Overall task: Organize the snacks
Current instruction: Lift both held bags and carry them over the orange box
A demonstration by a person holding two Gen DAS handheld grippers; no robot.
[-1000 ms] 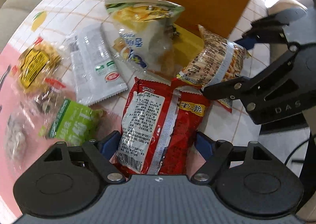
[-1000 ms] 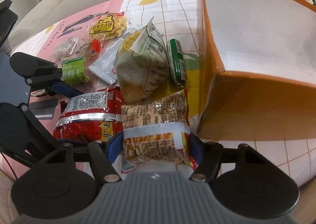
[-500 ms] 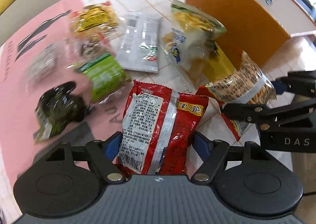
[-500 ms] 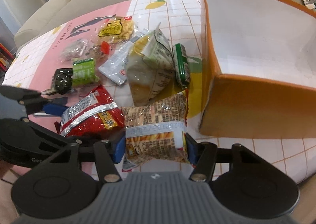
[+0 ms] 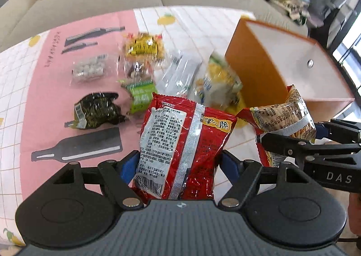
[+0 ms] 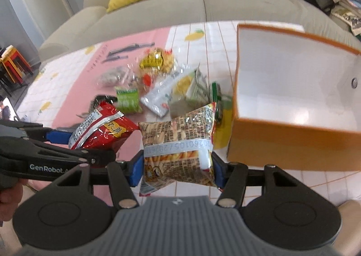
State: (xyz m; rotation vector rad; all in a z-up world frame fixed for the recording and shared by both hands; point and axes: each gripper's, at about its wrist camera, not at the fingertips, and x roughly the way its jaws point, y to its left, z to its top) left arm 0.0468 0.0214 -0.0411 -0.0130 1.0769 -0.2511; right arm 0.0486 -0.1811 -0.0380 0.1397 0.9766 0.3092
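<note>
Red snack bag (image 5: 182, 154): glossy plastic film, crinkled, with a silvery ribbed back seam. Printed snack bag (image 6: 180, 143): glossy film, partly clear, wrinkled. Dark packet (image 5: 98, 112), left of centre: shiny, creased foil-like wrap. Clear bag of pale balls (image 5: 89, 68), upper left: transparent plastic with strong glare.

Left gripper (image 5: 180, 165) and right gripper (image 6: 178, 169): matt black plastic arms, bright metal pivot pins, smooth blue pads (image 5: 126, 168). The grey housing at the bottom edge has a fine ribbed texture.

Orange box (image 6: 293, 143), right side: smooth matt card-like outer wall, white inner faces with a soft sheen.

Tablecloth (image 5: 45, 98): smooth, printed, low gloss. Sofa (image 6: 180, 7), top: woven matt cloth.
</note>
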